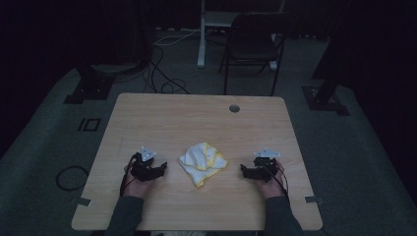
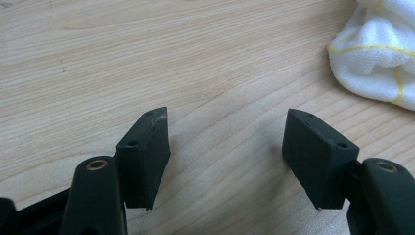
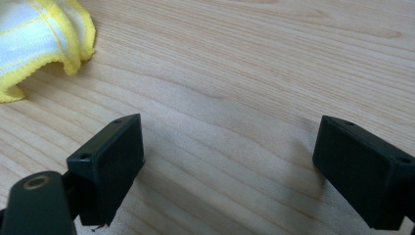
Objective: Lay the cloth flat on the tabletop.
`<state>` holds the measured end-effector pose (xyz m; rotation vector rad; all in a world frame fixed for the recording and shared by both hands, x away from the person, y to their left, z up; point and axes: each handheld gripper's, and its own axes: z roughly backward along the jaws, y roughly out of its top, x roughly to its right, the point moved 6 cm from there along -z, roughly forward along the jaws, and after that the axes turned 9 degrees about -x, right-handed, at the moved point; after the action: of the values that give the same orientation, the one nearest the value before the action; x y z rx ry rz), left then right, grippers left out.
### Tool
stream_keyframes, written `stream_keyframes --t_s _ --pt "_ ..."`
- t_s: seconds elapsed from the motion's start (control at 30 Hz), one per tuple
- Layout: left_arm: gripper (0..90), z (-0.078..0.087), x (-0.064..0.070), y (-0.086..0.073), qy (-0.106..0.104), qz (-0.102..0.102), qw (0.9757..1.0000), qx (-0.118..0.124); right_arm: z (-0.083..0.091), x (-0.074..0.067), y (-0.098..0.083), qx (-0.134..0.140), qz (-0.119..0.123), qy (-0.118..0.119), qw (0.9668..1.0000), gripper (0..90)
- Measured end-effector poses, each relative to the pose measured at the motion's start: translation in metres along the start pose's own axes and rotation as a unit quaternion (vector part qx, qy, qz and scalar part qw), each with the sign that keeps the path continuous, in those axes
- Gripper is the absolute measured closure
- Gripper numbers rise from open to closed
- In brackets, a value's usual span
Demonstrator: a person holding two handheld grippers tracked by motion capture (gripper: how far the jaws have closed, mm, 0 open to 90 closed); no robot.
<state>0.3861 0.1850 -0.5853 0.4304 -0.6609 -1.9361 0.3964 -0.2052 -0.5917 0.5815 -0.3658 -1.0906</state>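
We see a crumpled white cloth with yellow edging (image 1: 202,162) lying on the wooden tabletop (image 1: 196,118), near its front edge and about midway between the two tongs. The left tongs (image 1: 160,168) sit to the cloth's left, the right tongs (image 1: 244,170) to its right; both are near the cloth but apart from it, bare wood between on each side.

Both tongs are spread wide with nothing between the jaws. In the left gripper view the left tongs (image 2: 226,142) frame plain wood grain, and the cloth (image 2: 374,58) sits off to the upper right, clear of the jaws. In the right gripper view the right tongs (image 3: 230,166) frame wood too, with the cloth (image 3: 39,39) at the upper left corner, also clear.

The person's hands come in from the bottom of the high view, sleeves at the table's front edge. The left hand (image 1: 134,184) and right hand (image 1: 269,186) hold the tongs low over the tabletop, each pointed inward toward the cloth. A grey three-cornered plate tops each, and cables trail back along the wrists.

The high view is dim but gives us the layout: a dark chair (image 1: 253,42) beyond the tabletop and cables on the floor (image 1: 162,73). The gripper views are bright and close, showing the yellow stitched hem and folds.
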Motion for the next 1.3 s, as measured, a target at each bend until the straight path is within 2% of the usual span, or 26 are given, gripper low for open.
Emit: stream_keyframes --t_s 0.47,0.83,0.97,1.1,1.3 --pt "41.2 -0.001 0.002 0.002 -0.003 -0.004 1.0 0.001 0.0 0.0 0.0 0.0 0.0 0.0 1.0 11.3" --pt "46.8 0.003 0.001 0.003 -0.005 -0.003 0.9999 -0.014 0.0 0.0 0.0 0.0 0.0 0.0 1.0 11.3" --pt "47.3 0.011 0.005 0.008 -0.014 -0.001 0.9999 0.0 0.0 0.0 0.0 0.0 0.0 0.0 1.0 11.3" --pt "47.1 0.019 0.011 0.012 -0.029 -0.008 0.9995 0.005 0.0 0.0 0.0 0.0 0.0 0.0 1.0 11.3" --pt "47.1 0.026 0.02 0.018 -0.035 -0.025 0.999 0.009 0.0 0.0 0.0 0.0 -0.001 0.0 1.0 11.4"
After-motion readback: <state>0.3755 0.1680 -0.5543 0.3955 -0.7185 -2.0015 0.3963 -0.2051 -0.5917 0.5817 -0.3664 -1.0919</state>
